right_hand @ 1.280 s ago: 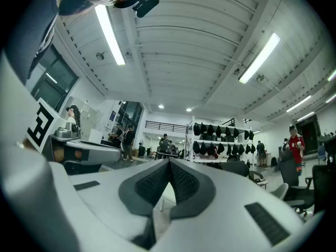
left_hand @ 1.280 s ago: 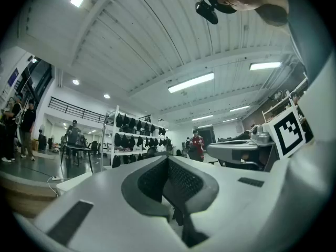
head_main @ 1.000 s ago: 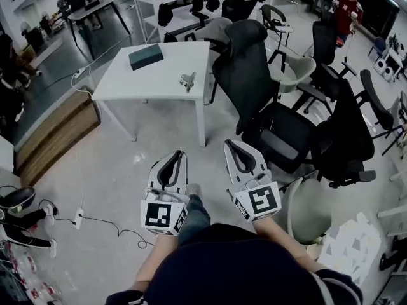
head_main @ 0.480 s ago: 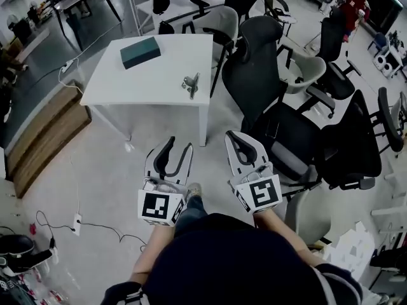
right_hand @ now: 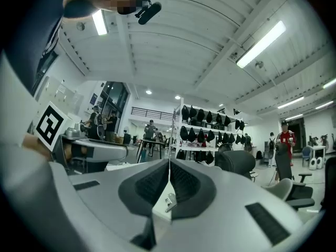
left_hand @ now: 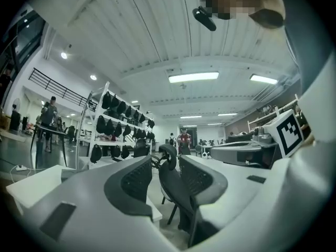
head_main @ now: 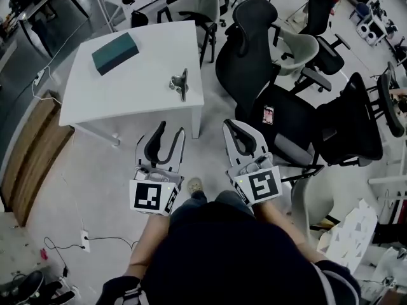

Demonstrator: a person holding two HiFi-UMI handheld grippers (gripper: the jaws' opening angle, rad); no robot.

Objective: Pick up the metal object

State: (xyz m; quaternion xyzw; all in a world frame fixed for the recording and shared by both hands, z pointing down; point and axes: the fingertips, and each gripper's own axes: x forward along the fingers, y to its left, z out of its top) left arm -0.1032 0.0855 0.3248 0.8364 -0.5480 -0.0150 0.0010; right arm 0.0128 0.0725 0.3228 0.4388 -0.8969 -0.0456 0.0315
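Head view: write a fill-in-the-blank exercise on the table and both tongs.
The metal object and a dark box lie on the white ___.
The left tongs are ___, with nothing between them.
The right tongs are ___, and hold nothing.
Missing words: table; open; shut.

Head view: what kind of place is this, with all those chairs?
Probably an open office or workshop: many office chairs, a white table, and a storage rack hung with dark gear.
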